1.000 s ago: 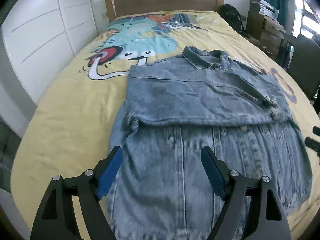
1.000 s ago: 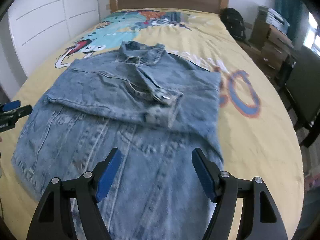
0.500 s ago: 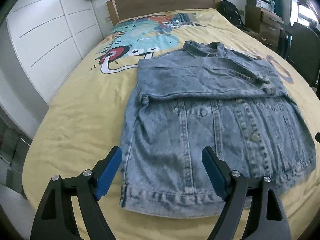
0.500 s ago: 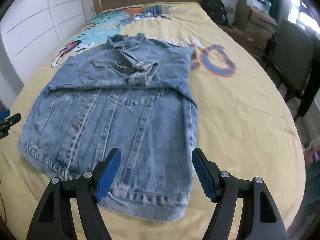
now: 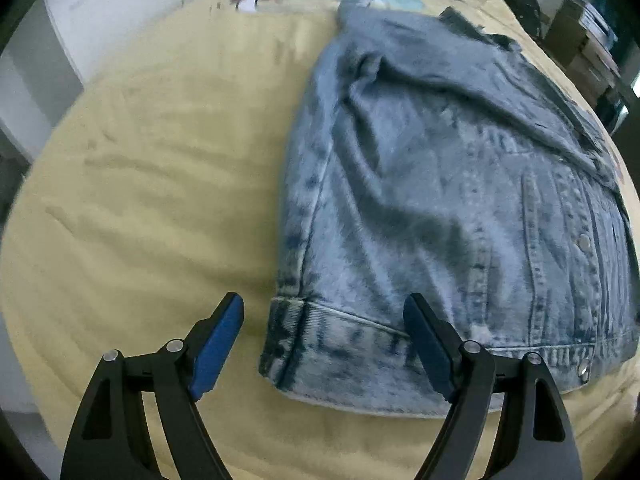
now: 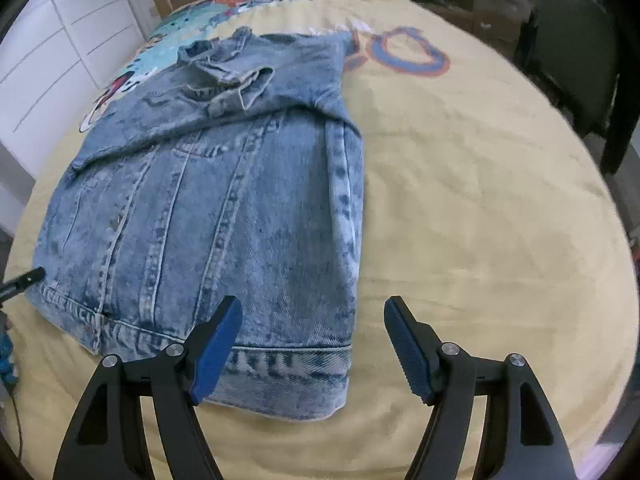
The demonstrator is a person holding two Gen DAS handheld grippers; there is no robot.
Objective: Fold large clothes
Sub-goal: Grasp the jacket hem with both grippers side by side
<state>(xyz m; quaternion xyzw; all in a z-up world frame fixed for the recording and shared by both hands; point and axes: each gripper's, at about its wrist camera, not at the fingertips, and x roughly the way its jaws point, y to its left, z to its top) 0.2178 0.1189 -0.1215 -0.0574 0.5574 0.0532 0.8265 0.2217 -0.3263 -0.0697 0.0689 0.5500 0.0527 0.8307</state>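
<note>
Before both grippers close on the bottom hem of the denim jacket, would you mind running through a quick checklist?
1. Left gripper open: ok.
2. Right gripper open: ok.
3. Left hem corner of the denim jacket between the left jaws: ok, not yet pinched.
4. Right hem corner between the right jaws: ok, it sits nearer the left finger.
5. Sleeves folded across the chest, clear of the hem: ok.
6. Hem lying flat on the yellow bedspread: ok on the right; cannot tell on the left, the picture is blurred.
</note>
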